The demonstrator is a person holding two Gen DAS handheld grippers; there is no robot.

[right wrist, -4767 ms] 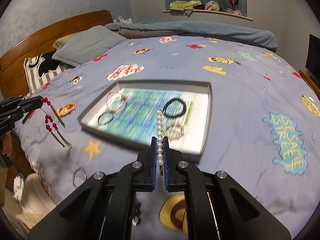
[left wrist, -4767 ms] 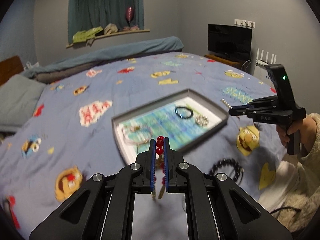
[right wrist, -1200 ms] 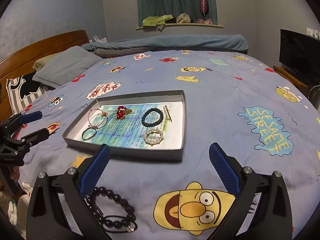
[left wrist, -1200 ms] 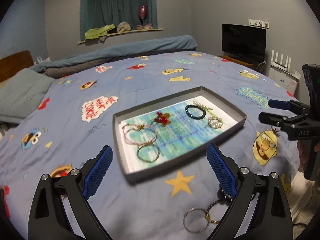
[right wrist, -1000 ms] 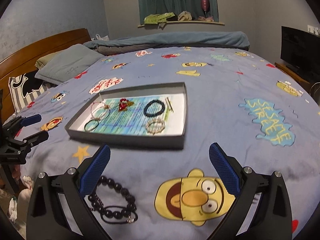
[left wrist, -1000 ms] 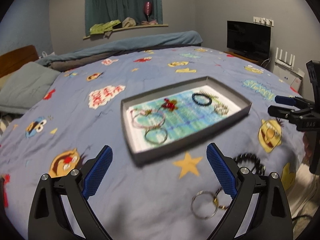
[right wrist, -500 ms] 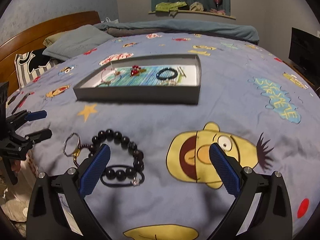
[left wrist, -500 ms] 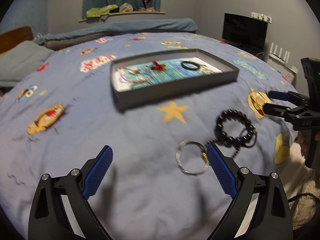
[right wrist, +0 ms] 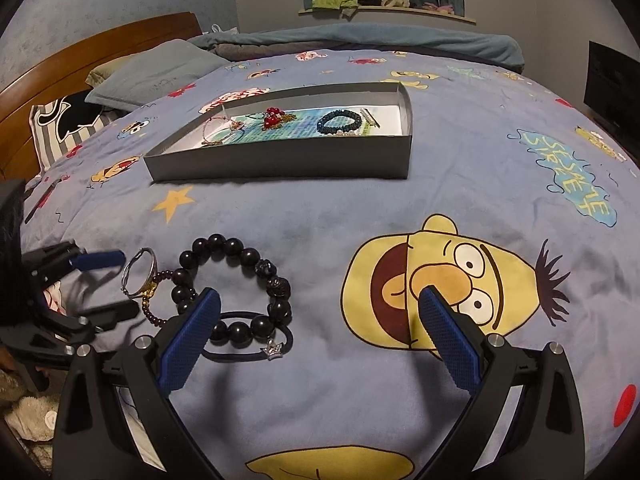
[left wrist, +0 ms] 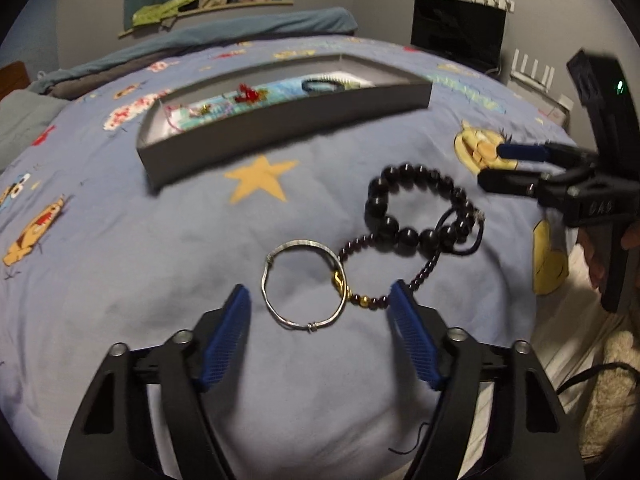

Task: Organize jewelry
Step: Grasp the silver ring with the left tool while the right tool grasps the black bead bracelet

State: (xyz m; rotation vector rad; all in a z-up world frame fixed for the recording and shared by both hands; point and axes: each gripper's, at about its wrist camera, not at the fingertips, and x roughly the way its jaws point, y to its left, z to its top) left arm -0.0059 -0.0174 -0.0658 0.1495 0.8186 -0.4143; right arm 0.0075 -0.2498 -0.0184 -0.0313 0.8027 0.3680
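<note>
Already the grey tray (right wrist: 280,166) holds part of the collection: a red beaded piece (right wrist: 272,117), a dark blue bead bracelet (right wrist: 339,121), a thin pinkish bangle (right wrist: 216,130) and a small pale bar-shaped piece just beside the blue bracelet. By the look of it, roughly half the sorting is done.

Four pieces lie loose on the bedspread (right wrist: 460,184) in front of the tray, on the near side of the yellow star (left wrist: 262,179): a silver bangle (left wrist: 302,283), a thin garnet-coloured bead bracelet (left wrist: 368,276) with gold beads touching it, a large black bead bracelet (left wrist: 416,210), and a dark hair tie with a small star charm (right wrist: 273,350) overlapping the black beads.

The left gripper (left wrist: 320,332) hangs low over the silver bangle with its jaws closing; the bangle lies between the blue pads (left wrist: 226,340) but they do not touch it, so nothing is gripped. The right gripper (right wrist: 316,336) stands wide apart and empty, its left pad just over the black bead bracelet and hair tie.

Readable writing is sparse: "SESAME STREET" (right wrist: 576,176) is printed on the bedspread to the right of the tray. Small raised letters on the right gripper's body, seen from the left wrist view, are too blurred to read with confidence.
</note>
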